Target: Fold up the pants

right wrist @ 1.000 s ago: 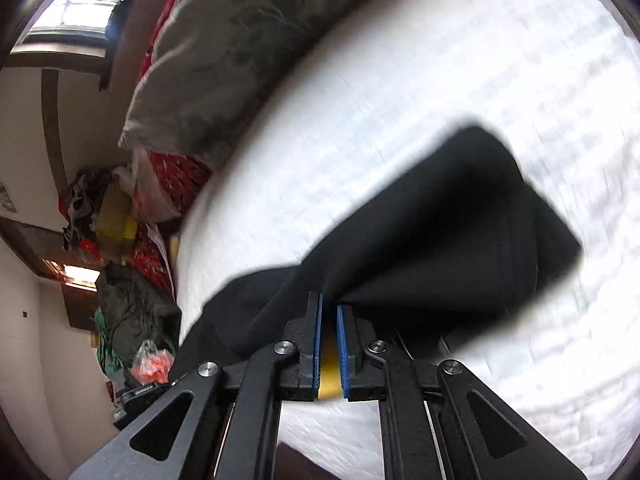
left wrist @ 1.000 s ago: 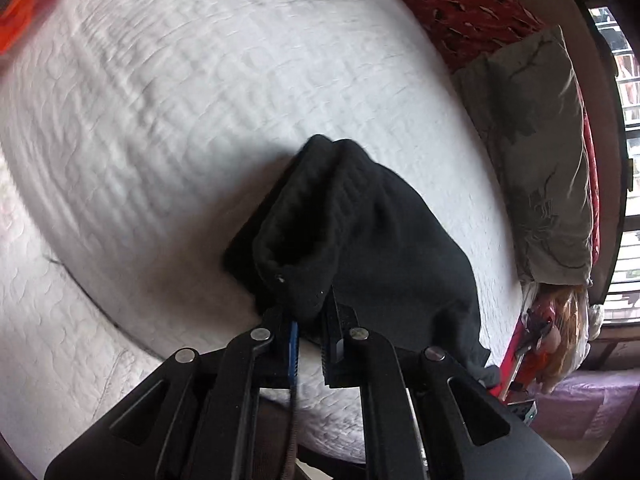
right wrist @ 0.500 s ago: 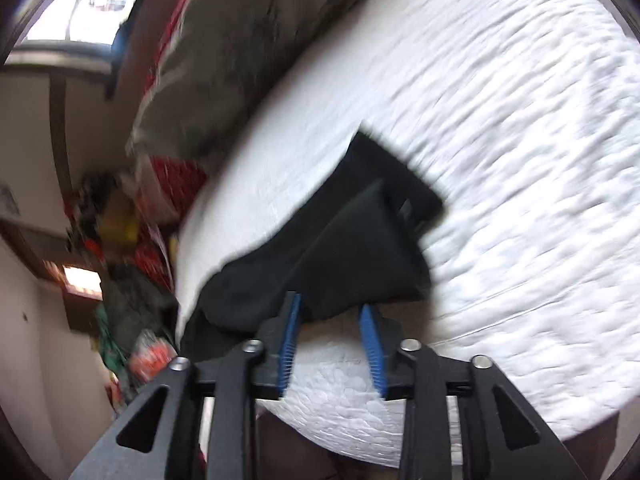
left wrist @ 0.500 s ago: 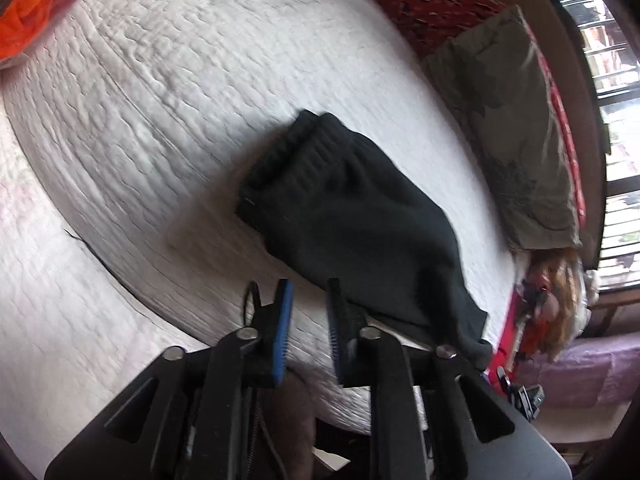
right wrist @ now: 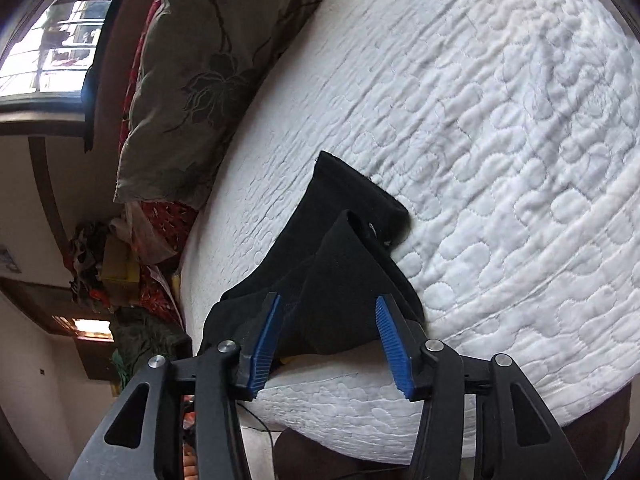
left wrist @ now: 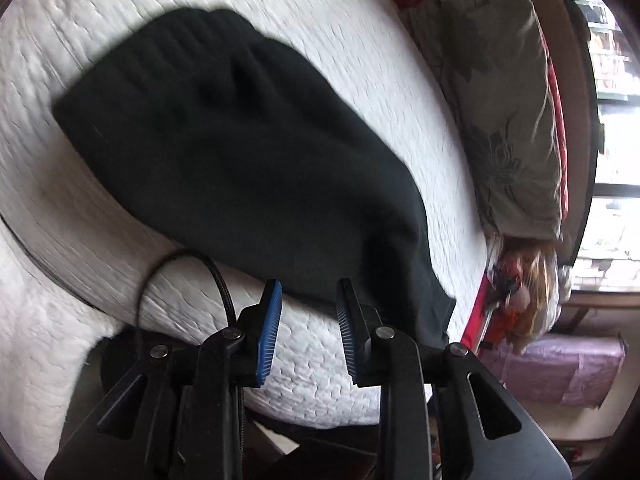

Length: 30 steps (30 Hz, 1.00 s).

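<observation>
Left gripper (left wrist: pixel 307 304): our jaws are spread, gripping nothing, at the near edge of the pants.
Right gripper (right wrist: pixel 326 328): jaws spread wide for us too, nothing between them, dark cloth just ahead.
Pants (left wrist: pixel 240 152): black, lying bunched on the mattress just past both our grippers, one end trailing over the mattress edge.
Mattress (right wrist: pixel 500 160): white, quilted, beneath everything we see.
Pillow (right wrist: pixel 208 60): grey, well beyond the pants.
</observation>
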Available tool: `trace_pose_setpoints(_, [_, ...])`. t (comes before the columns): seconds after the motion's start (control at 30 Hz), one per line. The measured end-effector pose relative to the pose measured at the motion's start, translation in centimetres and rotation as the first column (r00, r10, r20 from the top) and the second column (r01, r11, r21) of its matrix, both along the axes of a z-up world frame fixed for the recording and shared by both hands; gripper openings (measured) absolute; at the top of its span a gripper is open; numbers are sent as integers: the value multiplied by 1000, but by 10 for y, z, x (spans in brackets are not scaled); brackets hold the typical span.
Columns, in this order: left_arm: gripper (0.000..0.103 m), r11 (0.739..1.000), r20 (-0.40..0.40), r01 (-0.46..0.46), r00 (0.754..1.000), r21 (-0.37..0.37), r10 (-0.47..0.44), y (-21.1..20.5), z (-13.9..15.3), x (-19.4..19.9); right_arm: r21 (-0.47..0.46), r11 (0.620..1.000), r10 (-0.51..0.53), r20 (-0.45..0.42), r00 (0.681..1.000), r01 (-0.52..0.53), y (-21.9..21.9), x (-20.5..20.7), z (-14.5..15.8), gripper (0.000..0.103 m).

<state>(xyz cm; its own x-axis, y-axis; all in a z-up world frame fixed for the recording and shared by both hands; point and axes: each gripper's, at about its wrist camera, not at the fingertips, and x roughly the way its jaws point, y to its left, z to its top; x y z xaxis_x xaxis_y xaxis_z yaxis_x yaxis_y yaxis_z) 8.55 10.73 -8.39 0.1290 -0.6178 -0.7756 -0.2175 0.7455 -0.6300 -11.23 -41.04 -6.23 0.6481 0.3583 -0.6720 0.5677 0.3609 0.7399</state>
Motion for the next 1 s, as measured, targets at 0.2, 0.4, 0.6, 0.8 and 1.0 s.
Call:
trace_pose_setpoints(0.2, [25,1000,-15,0,1000,22,0,-5,-8,-3,-16,1000,9,-28,1000,-10,6,14,1,56])
trace_pose_setpoints(0.4, [25,997,-49,-72,996,-6,72,6,-14,4,-171,985,-9,-76,997,-4,11,19,13,56])
trace_pose_setpoints(0.6, [25,995,-68,-99,993,16,100,-3,-20,14,-322,946,6,-117,993,-43,7,18,18,57])
trace_pose_setpoints(0.8, [25,993,-98,-114,988,30,117,-9,-29,12,-320,943,47,-153,987,-95,11,22,0,58])
trace_pose_setpoints(1.0, [4,985,-107,-152,981,79,160,-8,-27,17,-377,901,186,-110,976,-214,29,40,5,5])
